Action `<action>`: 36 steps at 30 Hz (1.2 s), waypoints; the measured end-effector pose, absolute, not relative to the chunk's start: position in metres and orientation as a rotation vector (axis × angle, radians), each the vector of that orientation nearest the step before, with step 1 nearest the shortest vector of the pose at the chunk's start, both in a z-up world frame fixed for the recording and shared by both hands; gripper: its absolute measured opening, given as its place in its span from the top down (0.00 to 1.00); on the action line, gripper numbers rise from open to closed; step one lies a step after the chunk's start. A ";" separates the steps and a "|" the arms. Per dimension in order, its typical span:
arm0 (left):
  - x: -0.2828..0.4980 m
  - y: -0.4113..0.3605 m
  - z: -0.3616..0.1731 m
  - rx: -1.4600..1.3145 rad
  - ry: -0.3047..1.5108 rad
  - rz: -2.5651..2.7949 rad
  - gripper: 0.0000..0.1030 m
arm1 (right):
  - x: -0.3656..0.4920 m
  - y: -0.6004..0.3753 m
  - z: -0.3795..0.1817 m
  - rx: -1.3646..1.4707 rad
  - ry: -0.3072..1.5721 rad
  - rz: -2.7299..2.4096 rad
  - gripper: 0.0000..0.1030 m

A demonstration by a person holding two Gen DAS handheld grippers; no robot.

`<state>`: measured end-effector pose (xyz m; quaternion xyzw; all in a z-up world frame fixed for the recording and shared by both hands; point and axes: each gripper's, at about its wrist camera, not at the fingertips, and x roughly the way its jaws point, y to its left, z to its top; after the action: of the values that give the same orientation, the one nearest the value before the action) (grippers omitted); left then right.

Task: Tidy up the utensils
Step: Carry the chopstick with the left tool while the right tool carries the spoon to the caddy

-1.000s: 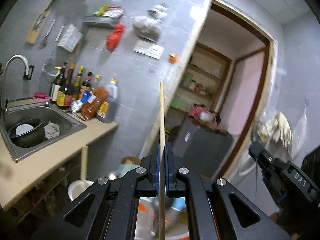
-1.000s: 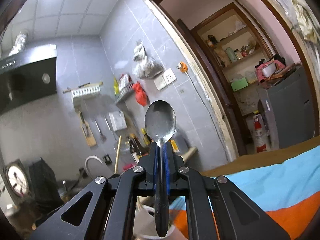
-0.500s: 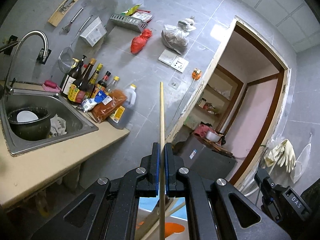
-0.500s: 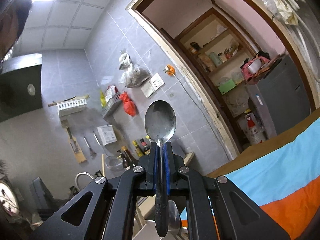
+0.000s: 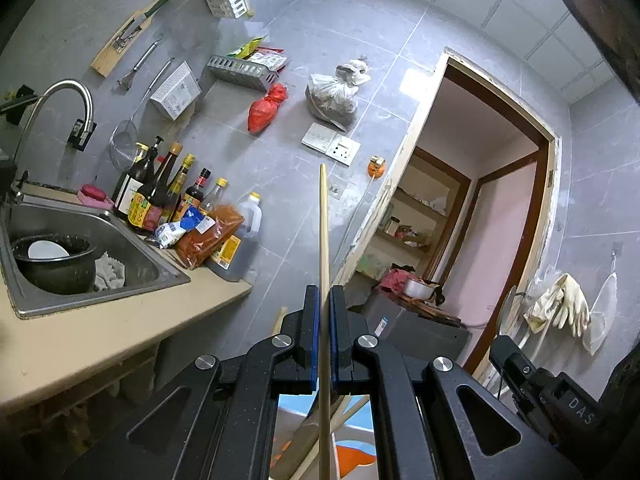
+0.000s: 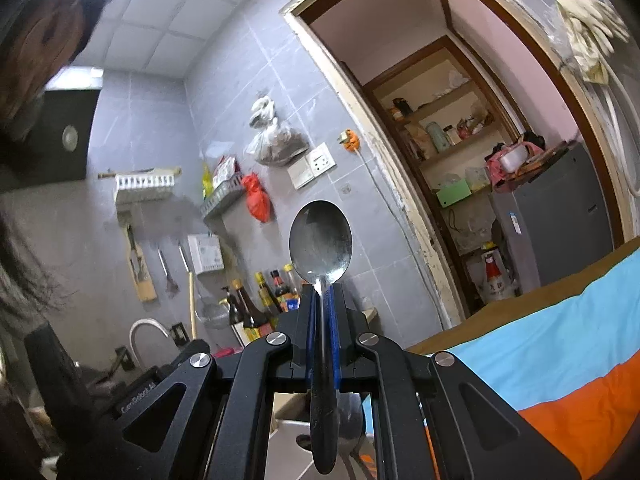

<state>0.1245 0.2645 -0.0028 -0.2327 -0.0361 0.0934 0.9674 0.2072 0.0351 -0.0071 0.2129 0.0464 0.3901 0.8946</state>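
Note:
My left gripper (image 5: pixel 324 294) is shut on a long wooden chopstick (image 5: pixel 323 232) that stands upright between its blue pads, pointing up at the tiled wall. More wooden chopsticks (image 5: pixel 340 412) lie crossed below the fingers. My right gripper (image 6: pixel 323 292) is shut on a metal spoon (image 6: pixel 321 240), held upright with its bowl above the fingertips and its handle hanging down. Below it sits a white holder (image 6: pixel 296 428) with another spoon (image 6: pixel 352 424) in it. The right gripper's body (image 5: pixel 560 396) shows at the lower right of the left wrist view.
A steel sink (image 5: pixel 132 256) with a black pot (image 5: pixel 52 260) sits in the counter (image 5: pixel 100 328) at left, with sauce bottles (image 5: pixel 160 196) behind. A doorway (image 5: pixel 480 216) opens to the right. A blue and orange cloth (image 6: pixel 560 360) covers the table. A person's face (image 6: pixel 36 44) is at upper left.
Both grippers have tilted upward, so walls and ceiling fill more of each view. The chopstick and the spoon stay clamped as before.

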 end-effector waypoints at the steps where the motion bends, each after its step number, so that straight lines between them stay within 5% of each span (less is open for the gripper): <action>1: 0.124 0.265 -0.005 -0.469 -0.072 0.190 0.98 | 0.205 0.037 -0.009 0.424 0.092 0.812 0.96; 32: 0.126 0.235 -0.025 -0.304 0.060 0.194 0.98 | 0.193 0.057 -0.031 0.220 0.213 0.794 0.93; 36: 0.124 0.234 -0.029 -0.314 0.121 0.175 0.97 | 0.192 0.054 -0.028 0.203 0.245 0.802 0.81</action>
<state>0.1243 0.2338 -0.0287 -0.1559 0.0602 0.0868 0.9821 0.1919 0.0542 -0.0281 0.0982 0.1187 0.3886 0.9084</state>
